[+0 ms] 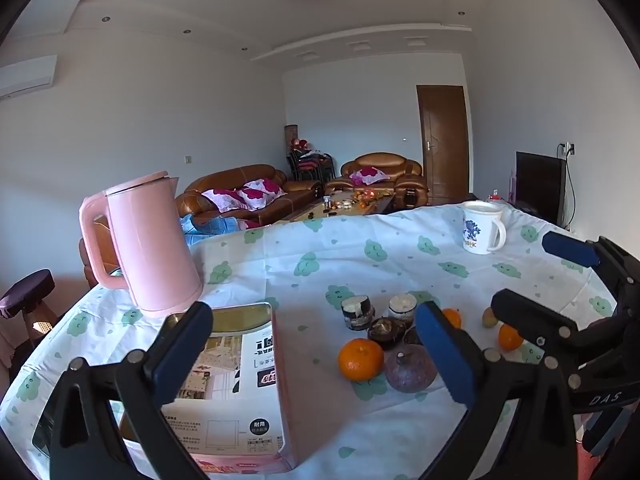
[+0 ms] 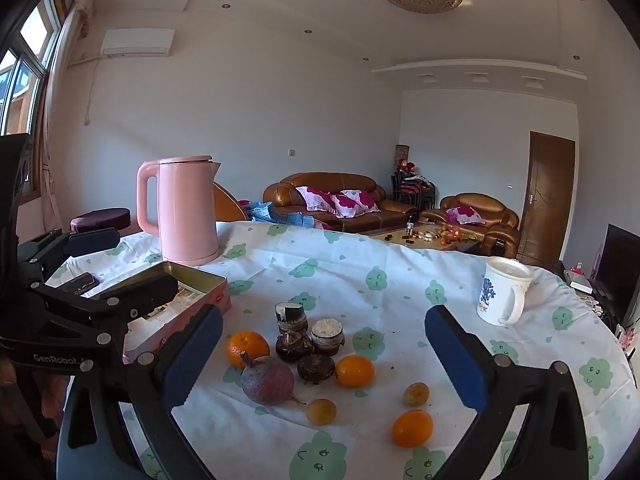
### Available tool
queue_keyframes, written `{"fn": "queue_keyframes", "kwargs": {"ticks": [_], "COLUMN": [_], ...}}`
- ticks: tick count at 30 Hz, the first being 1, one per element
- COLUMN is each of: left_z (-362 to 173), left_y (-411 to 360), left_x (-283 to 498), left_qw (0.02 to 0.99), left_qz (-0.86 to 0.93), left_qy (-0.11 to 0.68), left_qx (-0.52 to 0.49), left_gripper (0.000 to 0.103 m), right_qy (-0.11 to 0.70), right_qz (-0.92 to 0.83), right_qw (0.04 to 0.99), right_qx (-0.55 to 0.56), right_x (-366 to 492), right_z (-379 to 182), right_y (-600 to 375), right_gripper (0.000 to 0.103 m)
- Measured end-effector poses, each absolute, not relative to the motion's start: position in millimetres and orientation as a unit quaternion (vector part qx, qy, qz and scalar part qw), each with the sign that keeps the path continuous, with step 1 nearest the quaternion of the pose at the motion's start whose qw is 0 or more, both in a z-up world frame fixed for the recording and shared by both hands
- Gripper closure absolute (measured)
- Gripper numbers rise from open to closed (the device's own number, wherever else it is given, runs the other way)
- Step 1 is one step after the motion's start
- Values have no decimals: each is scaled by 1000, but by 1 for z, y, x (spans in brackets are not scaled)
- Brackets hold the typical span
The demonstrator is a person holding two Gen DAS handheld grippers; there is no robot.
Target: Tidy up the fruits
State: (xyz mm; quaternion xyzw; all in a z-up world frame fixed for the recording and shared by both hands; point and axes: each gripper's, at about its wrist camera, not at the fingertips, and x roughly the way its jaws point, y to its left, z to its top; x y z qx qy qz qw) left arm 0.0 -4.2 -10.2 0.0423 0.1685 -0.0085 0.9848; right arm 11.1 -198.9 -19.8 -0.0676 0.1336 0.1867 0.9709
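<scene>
Task status: not started, judging by the layout. All fruit lies loose on the table (image 2: 360, 248): three oranges (image 2: 354, 371), a purple fruit (image 2: 267, 380), two small yellow fruits (image 2: 321, 411), mid-table beside dark jars (image 2: 294, 316). The tin (image 2: 200, 276) at near left looks the likely container; it holds printed paper. Left gripper (image 1: 316, 356) and right gripper (image 2: 324, 356) jaws are released, holding nothing. Kettle (image 2: 186, 208) stands far left, mug (image 2: 502, 292) far right; the jars crowd the fruit.

Wide-open right tongs (image 2: 324, 348) hover over oranges (image 2: 354, 371) and a pomegranate (image 2: 267, 380).
</scene>
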Motion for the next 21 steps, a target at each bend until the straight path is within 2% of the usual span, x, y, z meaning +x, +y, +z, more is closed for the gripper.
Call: {"fn": "queue_keyframes", "kwargs": {"ticks": [21], "left_z": [-12], "left_y": [-4], "left_x": [-1], "left_qw": [985], "left_qz": [-9], "left_qy": [170], "left_qx": [41], "left_gripper": [0], "right_qy": [135], "right_qz": [188], "right_qw": [970], "right_qx": [-68], "right_x": [8], "right_z": [-23], "right_y": [-196], "right_gripper": [1]}}
